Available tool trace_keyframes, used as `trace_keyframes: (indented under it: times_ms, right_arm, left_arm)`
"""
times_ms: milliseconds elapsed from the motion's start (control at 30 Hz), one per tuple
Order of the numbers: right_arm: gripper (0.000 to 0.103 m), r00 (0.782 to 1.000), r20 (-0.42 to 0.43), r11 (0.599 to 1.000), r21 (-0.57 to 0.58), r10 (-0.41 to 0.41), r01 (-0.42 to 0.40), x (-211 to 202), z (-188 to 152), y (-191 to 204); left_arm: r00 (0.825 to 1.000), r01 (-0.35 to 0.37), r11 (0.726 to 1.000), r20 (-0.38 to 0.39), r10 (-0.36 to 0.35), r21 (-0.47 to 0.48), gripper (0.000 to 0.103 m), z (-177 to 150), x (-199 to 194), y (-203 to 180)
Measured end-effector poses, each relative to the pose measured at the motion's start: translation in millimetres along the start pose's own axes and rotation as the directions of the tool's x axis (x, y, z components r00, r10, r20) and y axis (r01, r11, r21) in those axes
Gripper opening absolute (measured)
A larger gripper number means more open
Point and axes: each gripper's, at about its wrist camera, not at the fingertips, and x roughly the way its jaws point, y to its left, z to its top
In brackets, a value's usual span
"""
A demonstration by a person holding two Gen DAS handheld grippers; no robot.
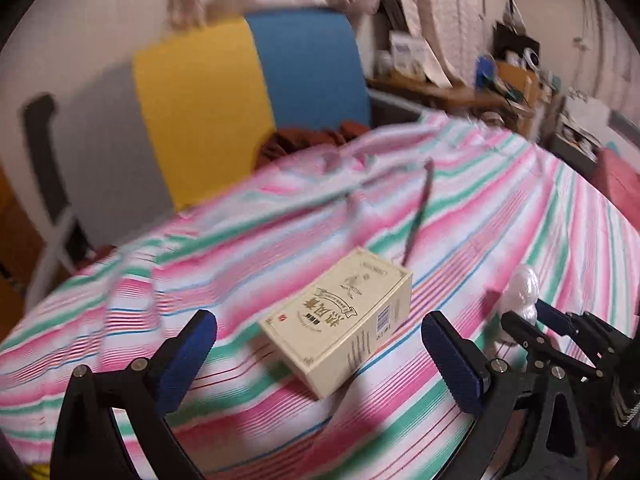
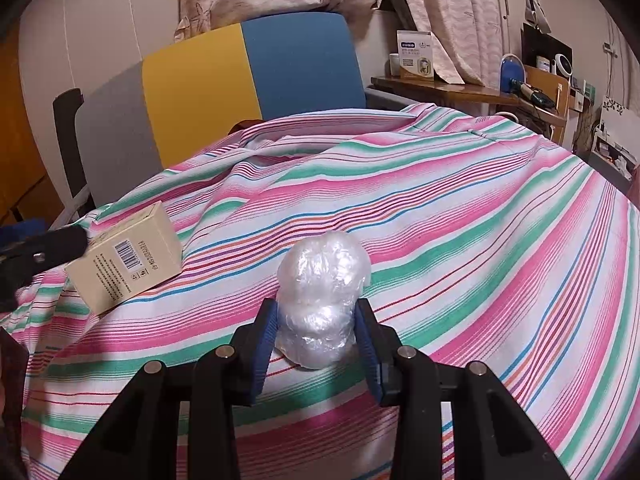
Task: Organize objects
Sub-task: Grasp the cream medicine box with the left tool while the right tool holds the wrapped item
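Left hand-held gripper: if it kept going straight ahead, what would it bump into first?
Most likely the cream box, lying on the striped cloth between the left hand-held gripper's open fingers; depth is blurred.

**Your gripper hardware**

Left gripper (image 1: 320, 356): black angular linkage arms, round silver screws at the pivots, ribbed blue pads (image 1: 454, 364) on your fingers. Right gripper (image 2: 316, 344): same black frame, silver screws, ribbed blue pads (image 2: 264, 344).

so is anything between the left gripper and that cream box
Nothing visible: the left gripper is open with the cream box lying on the striped cloth just ahead of its fingers. The plastic wad sits off right.
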Motion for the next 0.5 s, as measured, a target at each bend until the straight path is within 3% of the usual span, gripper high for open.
trace_keyframes:
  times_ms: [100, 233, 333, 500]
  right_arm:
    - [0.039, 1.0, -0.004, 1.0, 0.0, 0.001, -0.001, 1, -1, 0]
    - [0.039, 1.0, 0.0, 1.0, -0.002, 0.001, -0.001, 1, -2, 0]
    - [0.039, 1.0, -0.007, 1.0, -0.006, -0.004, 0.004, 3, -3, 1]
    - [0.039, 1.0, -0.002, 1.0, -0.008, -0.007, 0.007, 2, -4, 2]
  left_arm:
    - [0.998, 0.006, 1.0, -0.066, -0.004, 0.026, 0.103, 5, 22, 6]
    - [0.996, 0.026, 0.997, -0.093, -0.019, 0.072, 0.103, 10, 42, 2]
    - [0.988, 0.088, 0.989, -0.133, -0.072, 0.12, 0.102, 3, 49, -13]
    - [0.978, 0.198, 0.971, -0.094, -0.187, 0.133, 0.085, -6, 31, -25]
